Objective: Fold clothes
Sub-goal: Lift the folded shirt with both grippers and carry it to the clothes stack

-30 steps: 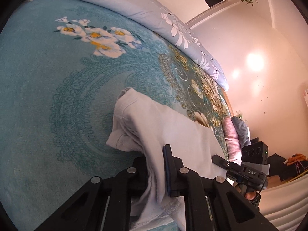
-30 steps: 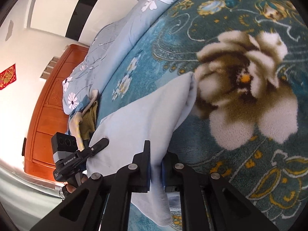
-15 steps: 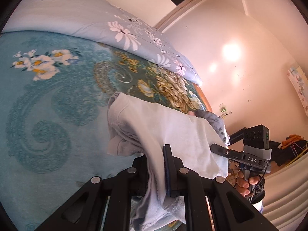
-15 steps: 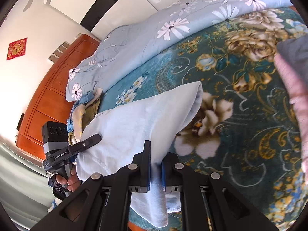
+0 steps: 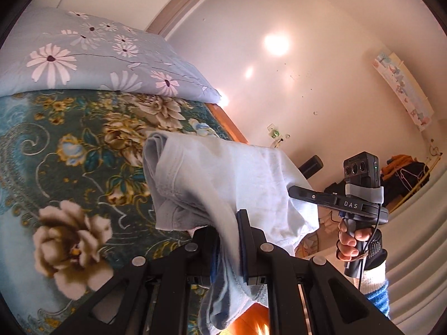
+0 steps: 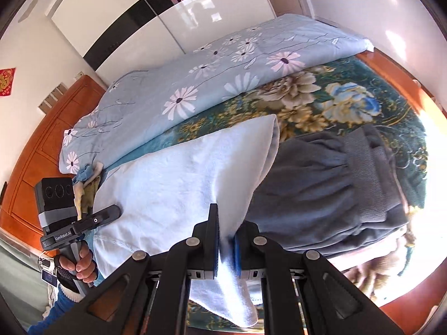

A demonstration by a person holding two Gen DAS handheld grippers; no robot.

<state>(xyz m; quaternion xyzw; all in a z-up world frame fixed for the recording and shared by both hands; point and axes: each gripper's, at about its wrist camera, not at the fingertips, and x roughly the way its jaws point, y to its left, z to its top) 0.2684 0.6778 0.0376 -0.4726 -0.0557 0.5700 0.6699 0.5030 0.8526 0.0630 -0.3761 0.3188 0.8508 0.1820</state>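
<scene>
A folded light blue garment hangs between my two grippers, lifted above the bed. My left gripper is shut on one end of it. My right gripper is shut on the other end of the same garment. The cloth droops below both jaws. In the right wrist view the garment hangs just above a folded grey sweater on the bed. The other gripper and the hand holding it show in each view, the right one and the left one.
The bed has a teal floral blanket and a light blue daisy quilt along its far side. An orange wooden headboard stands at the left. Small clothes lie near the headboard. A pink wall lies beyond the bed's edge.
Both grippers have lifted the garment off the blanket and carried it across the bed, so it now hangs over the grey sweater near the bed's edge.
</scene>
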